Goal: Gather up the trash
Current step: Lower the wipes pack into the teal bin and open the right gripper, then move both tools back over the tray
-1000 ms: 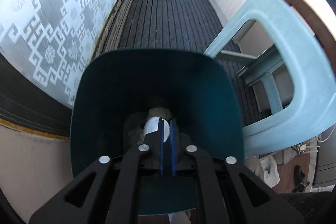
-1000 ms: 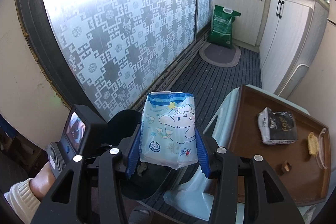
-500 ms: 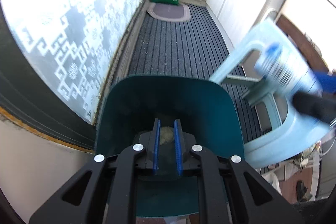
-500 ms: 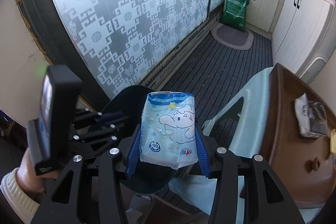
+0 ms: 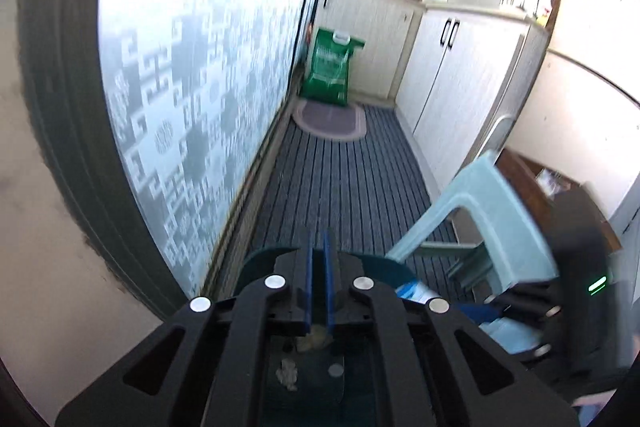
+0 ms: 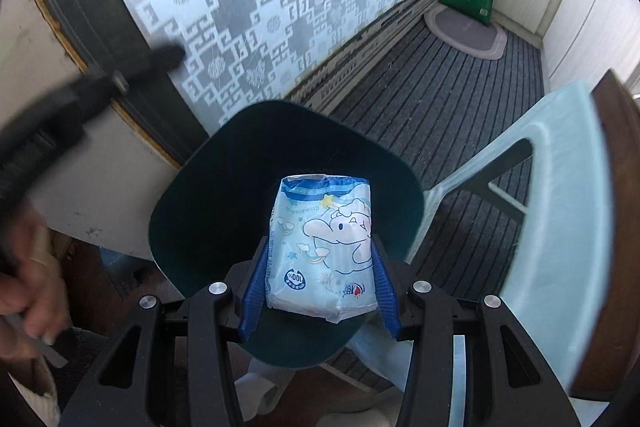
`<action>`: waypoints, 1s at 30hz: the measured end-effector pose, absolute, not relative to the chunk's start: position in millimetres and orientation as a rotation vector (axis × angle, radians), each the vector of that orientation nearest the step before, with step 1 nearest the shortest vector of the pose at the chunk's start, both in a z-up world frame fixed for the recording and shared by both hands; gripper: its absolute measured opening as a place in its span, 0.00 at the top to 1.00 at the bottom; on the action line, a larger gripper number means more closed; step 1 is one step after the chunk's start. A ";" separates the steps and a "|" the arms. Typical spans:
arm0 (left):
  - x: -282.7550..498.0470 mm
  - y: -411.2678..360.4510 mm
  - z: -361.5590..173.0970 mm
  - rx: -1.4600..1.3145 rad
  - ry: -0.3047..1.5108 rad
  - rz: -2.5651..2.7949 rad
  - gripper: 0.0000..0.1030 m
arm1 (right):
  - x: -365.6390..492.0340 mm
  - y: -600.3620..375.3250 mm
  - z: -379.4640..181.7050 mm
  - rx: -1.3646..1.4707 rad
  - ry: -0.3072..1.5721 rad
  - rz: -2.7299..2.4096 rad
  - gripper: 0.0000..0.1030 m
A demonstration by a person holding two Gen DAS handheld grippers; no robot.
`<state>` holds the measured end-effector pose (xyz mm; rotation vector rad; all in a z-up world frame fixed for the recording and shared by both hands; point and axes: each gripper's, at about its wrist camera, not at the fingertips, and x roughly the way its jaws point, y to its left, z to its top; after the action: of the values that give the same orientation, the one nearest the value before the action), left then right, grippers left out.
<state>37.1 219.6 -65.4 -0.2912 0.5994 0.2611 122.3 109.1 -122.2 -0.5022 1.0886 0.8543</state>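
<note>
My right gripper [image 6: 320,247] is shut on a light blue tissue pack [image 6: 324,243] printed with a cartoon elephant. It holds the pack over the mouth of the dark teal bin [image 6: 224,187]. My left gripper [image 5: 318,233] is shut with nothing between its blue fingers. It is lifted above the bin [image 5: 260,261] and points along the floor. Pale crumpled scraps [image 5: 316,337] lie in the bin beneath it. In the right wrist view the left gripper [image 6: 120,75] is a blur at the upper left, above the hand [image 6: 24,287] that holds it.
A light blue plastic chair [image 6: 560,207] stands right beside the bin, with a brown table [image 5: 560,203] behind it. A patterned glass door [image 5: 180,107] runs along the left. Farther down the striped floor are a green bag [image 5: 330,71], an oval mat [image 5: 330,121] and white cabinets [image 5: 460,75].
The left gripper rose out of the bin and tilted up toward the room; its fingers parted briefly, then shut. The right gripper came down with the pack to the bin's mouth.
</note>
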 end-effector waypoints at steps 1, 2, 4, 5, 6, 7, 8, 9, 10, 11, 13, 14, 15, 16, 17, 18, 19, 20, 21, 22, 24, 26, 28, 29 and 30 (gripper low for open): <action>36.0 218.7 -60.7 -0.288 0.578 0.259 0.95 | 121.3 110.5 -125.6 -0.508 1.092 0.854 0.54; 33.6 217.4 -56.2 -0.285 0.558 0.253 0.95 | 120.4 112.2 -128.3 -0.512 1.094 0.854 0.54; 27.5 214.8 -47.7 -0.282 0.506 0.235 0.95 | 119.1 114.1 -133.1 -0.510 1.108 0.855 0.53; 24.1 212.5 -42.3 -0.274 0.476 0.237 0.94 | 118.2 115.7 -135.9 -0.505 1.121 0.865 0.53; 23.3 210.2 -39.5 -0.270 0.456 0.235 0.94 | 117.0 117.2 -138.1 -0.501 1.131 0.873 0.53; 20.4 208.7 -35.5 -0.269 0.430 0.231 0.94 | 115.4 118.9 -140.4 -0.504 1.136 0.876 0.53; 17.3 206.6 -31.1 -0.271 0.407 0.226 0.94 | 113.6 121.2 -142.9 -0.513 1.140 0.881 0.53; 15.4 206.3 -27.7 -0.274 0.393 0.215 0.94 | 110.7 122.8 -146.0 -0.524 1.145 0.888 0.53; 13.1 204.6 -23.5 -0.275 0.376 0.206 0.94 | 108.9 124.6 -149.1 -0.535 1.148 0.895 0.52; 11.1 202.5 -19.5 -0.267 0.359 0.208 0.94 | 107.0 126.1 -151.3 -0.543 1.151 0.897 0.52; 10.0 197.0 -13.9 -0.253 0.339 0.204 0.87 | 104.0 127.1 -155.2 -0.552 1.157 0.903 0.44; 8.0 194.5 -10.2 -0.248 0.318 0.210 0.87 | 103.0 127.8 -155.2 -0.555 1.153 0.909 0.44; 6.6 192.9 -6.8 -0.249 0.303 0.209 0.84 | 102.4 128.3 -154.9 -0.557 1.150 0.911 0.44; 3.7 192.5 -4.6 -0.254 0.289 0.202 0.78 | 102.6 128.6 -154.7 -0.552 1.149 0.912 0.44; 0.5 192.0 -1.3 -0.257 0.267 0.206 0.76 | 103.2 127.8 -152.0 -0.539 1.144 0.915 0.44; -4.3 191.7 2.5 -0.258 0.250 0.204 0.75 | 104.3 126.4 -148.6 -0.526 1.138 0.918 0.44; -5.2 190.7 4.6 -0.261 0.238 0.197 0.70 | 105.2 125.0 -143.2 -0.508 1.129 0.922 0.44; -5.3 189.8 5.5 -0.264 0.230 0.193 0.69 | 105.7 124.5 -138.8 -0.491 1.118 0.927 0.44; -5.4 188.4 6.5 -0.265 0.228 0.190 0.69 | 107.0 122.9 -133.0 -0.475 1.106 0.932 0.44; -4.9 187.5 6.7 -0.269 0.231 0.177 0.66 | 107.7 120.9 -125.6 -0.458 1.090 0.937 0.44; -5.1 187.5 7.6 -0.285 0.230 0.159 0.64 | 108.4 117.4 -114.0 -0.430 1.060 0.945 0.44; -5.4 187.8 10.0 -0.305 0.209 0.140 0.62 | 109.9 111.7 -99.8 -0.401 1.028 0.947 0.44; -9.6 188.9 13.0 -0.340 0.173 0.128 0.58 | 112.5 103.5 -85.0 -0.370 0.996 0.955 0.44; -10.4 189.6 14.3 -0.356 0.160 0.120 0.56 | 113.0 98.6 -76.5 -0.357 0.974 0.957 0.44; -11.4 190.9 15.0 -0.367 0.153 0.118 0.54 | 112.9 93.6 -68.7 -0.344 0.953 0.961 0.45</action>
<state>-11.4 190.9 15.0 -0.3669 0.1528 0.1177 112.9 93.6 -68.7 -0.3443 0.9530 0.9608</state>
